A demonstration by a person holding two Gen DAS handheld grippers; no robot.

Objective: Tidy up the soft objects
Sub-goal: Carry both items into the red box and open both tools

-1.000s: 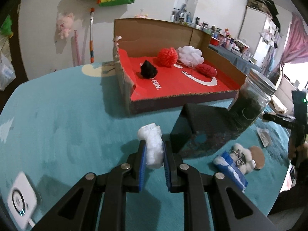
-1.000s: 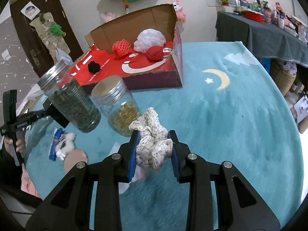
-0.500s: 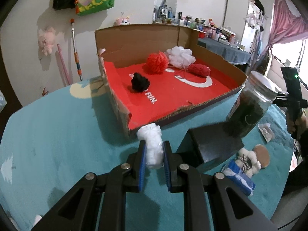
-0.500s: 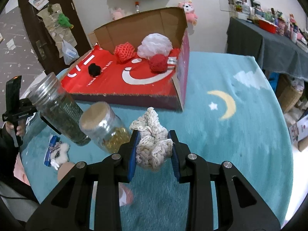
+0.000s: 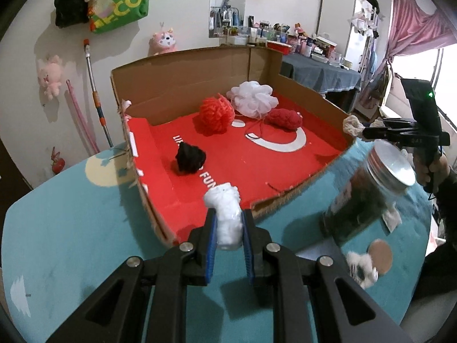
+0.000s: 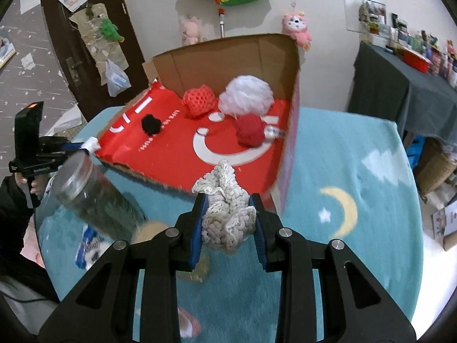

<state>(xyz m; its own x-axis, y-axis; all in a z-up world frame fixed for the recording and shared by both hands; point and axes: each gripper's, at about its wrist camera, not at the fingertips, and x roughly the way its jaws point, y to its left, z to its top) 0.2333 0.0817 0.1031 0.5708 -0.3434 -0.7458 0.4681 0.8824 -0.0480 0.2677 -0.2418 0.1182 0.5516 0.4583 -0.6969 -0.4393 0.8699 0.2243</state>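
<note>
Holding white fluffy wad (image 5: 227, 217) clenched in left gripper (image 5: 227, 230), cream crochet bundle (image 6: 225, 214) clenched in right gripper (image 6: 227, 223). Red-floored cardboard box (image 5: 200, 65) lies straight ahead beyond both sets of fingertips, near edge just past them. Wad upright, long axis along fingers. Both hands about equally near.

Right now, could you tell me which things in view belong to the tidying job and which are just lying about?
Job:
- white fluffy piece in left gripper
- cream crochet piece in right gripper
- cardboard box
- black pom, white mesh pouf

Lying about:
- glass jar
- green bag
</note>
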